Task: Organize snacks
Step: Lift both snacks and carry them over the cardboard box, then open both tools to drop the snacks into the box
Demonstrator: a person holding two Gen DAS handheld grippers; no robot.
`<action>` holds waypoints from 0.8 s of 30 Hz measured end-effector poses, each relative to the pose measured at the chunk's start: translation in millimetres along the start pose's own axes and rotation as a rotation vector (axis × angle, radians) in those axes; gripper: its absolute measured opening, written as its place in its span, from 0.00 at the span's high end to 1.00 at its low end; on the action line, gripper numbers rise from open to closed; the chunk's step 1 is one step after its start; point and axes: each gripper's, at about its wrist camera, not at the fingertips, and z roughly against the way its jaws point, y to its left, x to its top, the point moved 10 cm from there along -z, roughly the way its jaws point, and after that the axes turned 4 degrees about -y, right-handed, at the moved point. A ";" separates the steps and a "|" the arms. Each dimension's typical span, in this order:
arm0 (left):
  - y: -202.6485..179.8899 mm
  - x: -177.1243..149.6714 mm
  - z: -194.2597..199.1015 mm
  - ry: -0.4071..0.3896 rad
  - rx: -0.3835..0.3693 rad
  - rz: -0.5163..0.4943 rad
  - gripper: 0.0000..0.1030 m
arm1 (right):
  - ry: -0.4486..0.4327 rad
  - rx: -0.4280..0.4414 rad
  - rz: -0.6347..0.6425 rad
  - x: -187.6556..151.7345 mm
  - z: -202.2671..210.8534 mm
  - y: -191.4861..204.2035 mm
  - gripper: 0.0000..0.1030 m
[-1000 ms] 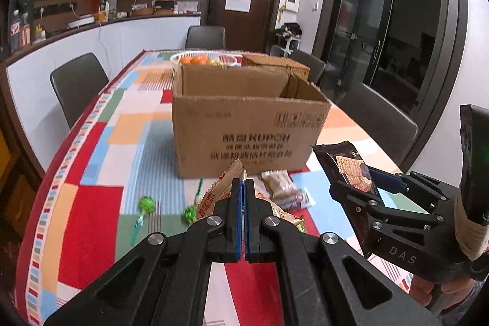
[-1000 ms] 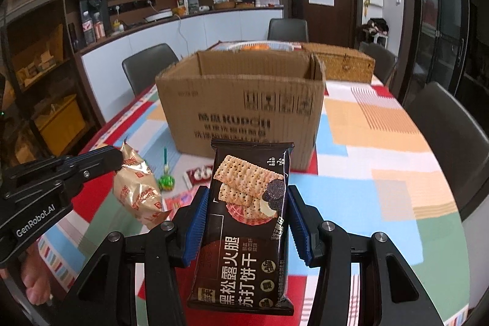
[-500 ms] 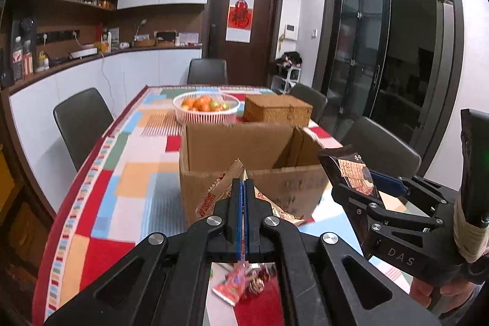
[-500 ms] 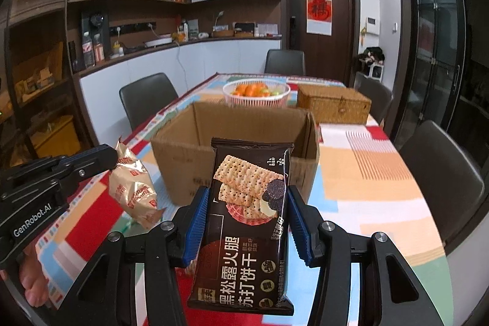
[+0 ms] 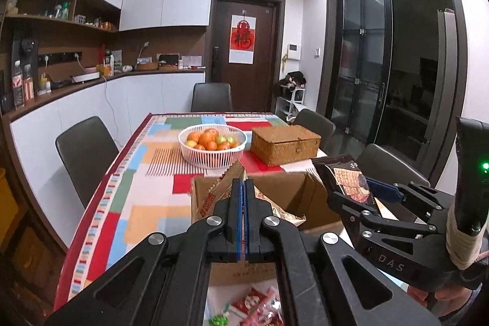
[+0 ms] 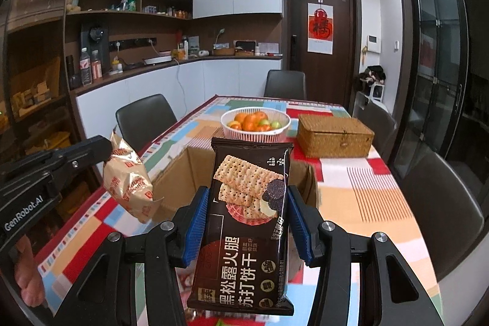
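Right now my left gripper (image 5: 243, 188) is pinched tight on a gold snack bag (image 6: 130, 176), my right gripper (image 6: 246, 216) clamps a dark cracker packet (image 6: 244, 222), both above the open cardboard box (image 5: 281, 197).

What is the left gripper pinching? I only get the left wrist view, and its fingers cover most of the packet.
Observer: A crinkled gold biscuit bag, held at its top edge, hanging free.
Reviewer: And the dark pack in the right gripper?
Observer: A brown cracker pack, upright between the blue fingers.
Reviewer: Is either above the cardboard box?
Observer: The cardboard box stands open just beyond both.
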 end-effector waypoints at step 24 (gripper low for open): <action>26.6 -13.8 -105.6 0.150 0.027 0.021 0.80 | 0.164 0.016 -0.007 9.5 -121.7 -12.3 0.50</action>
